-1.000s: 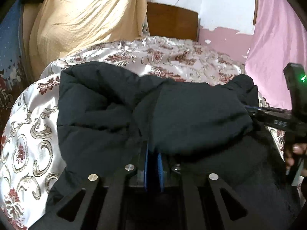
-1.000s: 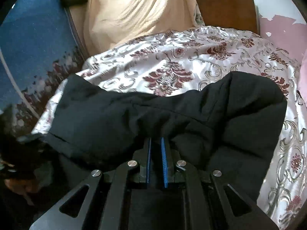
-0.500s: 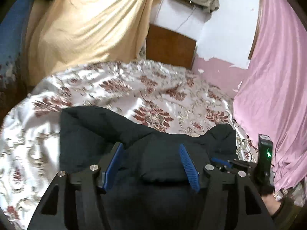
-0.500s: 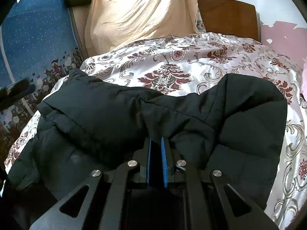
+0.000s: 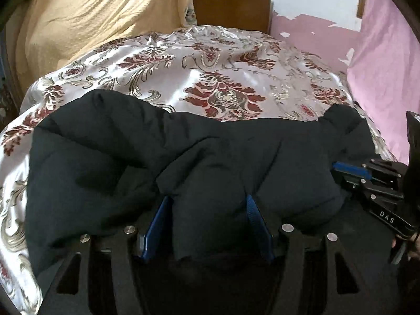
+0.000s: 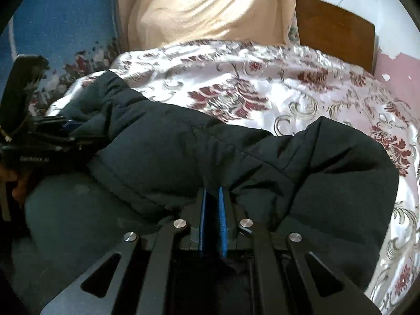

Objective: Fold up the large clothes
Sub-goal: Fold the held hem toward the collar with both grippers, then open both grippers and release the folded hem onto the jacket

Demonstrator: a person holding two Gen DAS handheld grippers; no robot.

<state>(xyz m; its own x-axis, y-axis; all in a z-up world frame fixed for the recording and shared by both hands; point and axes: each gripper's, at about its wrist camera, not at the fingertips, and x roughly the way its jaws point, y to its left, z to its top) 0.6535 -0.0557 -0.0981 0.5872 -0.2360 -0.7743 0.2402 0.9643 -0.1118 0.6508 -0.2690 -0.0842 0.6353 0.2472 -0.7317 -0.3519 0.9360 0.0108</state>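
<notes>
A large black padded jacket [image 5: 131,157] lies bunched across the near end of a bed with a floral satin bedspread [image 5: 210,65]. My left gripper [image 5: 207,210] stands open, its blue pads apart, and a puffy fold of the jacket bulges up between them. My right gripper [image 6: 212,199] is shut on a thick fold of the jacket [image 6: 183,152] near its right half. In the left wrist view the right gripper [image 5: 351,170] shows at the jacket's right edge. In the right wrist view the left gripper [image 6: 65,126] shows at the jacket's left end.
A wooden headboard [image 5: 231,2] stands at the far end of the bed. A yellow cloth [image 5: 92,13] hangs at the far left, a pink curtain [image 5: 380,65] along the right, and a blue patterned hanging [image 6: 52,13] on the left. The bedspread [image 6: 262,78] beyond the jacket is bare.
My left gripper let go of the jacket, opened and lifted back, then came down over a fold of it. The right gripper stayed shut on the jacket and sank a little.
</notes>
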